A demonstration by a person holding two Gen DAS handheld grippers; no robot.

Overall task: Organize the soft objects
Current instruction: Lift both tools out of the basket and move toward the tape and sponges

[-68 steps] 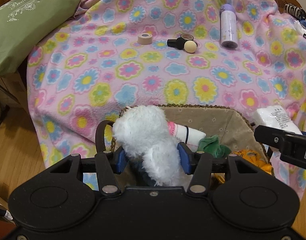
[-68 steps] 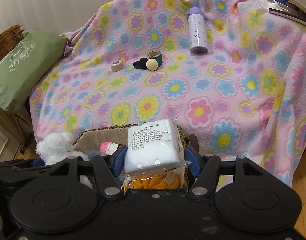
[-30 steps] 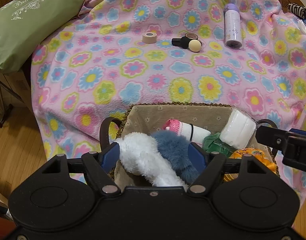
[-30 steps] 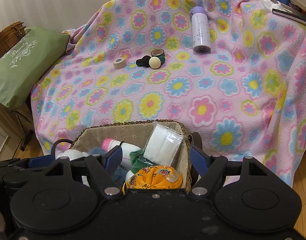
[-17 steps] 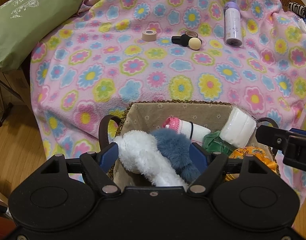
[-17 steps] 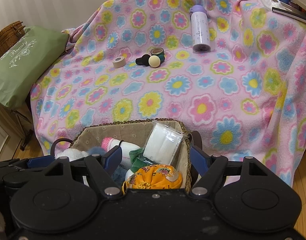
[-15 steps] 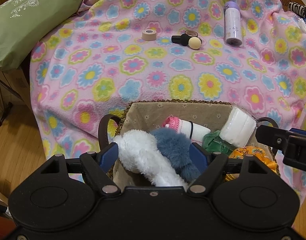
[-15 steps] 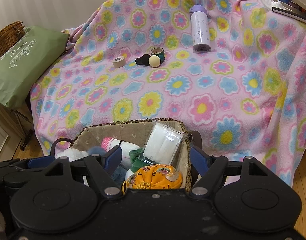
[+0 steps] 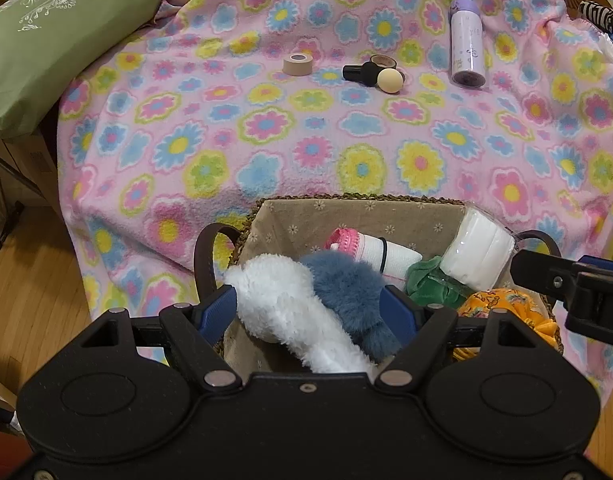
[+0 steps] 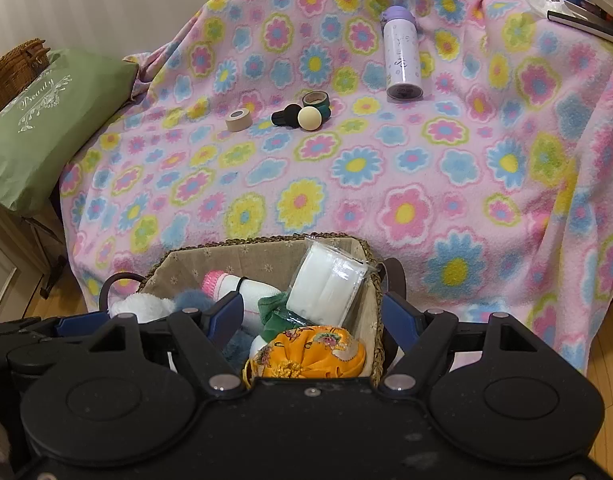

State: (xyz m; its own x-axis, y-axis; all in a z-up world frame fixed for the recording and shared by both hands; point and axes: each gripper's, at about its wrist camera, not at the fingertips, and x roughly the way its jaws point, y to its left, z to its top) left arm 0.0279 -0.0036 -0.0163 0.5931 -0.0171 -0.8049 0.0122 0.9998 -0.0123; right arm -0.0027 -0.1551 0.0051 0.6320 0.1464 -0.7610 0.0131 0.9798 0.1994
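floral pink blanket behind a lined wicker basket holding a white fluffy toy, blue fluffy toy and packaged pads. left gripper and right gripper hover above, jaws apart, gripping nothing.

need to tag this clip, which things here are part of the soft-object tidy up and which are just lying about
Part of the job:
- basket
- white fluffy piece
- blue-grey fluffy piece
- wrapped white pads
- green cloth
- orange patterned cloth
- rolled white cloth with pink end

Just lying about:
- purple bottle
- tape rolls
- sponge applicator
- green cushion
- flowered blanket
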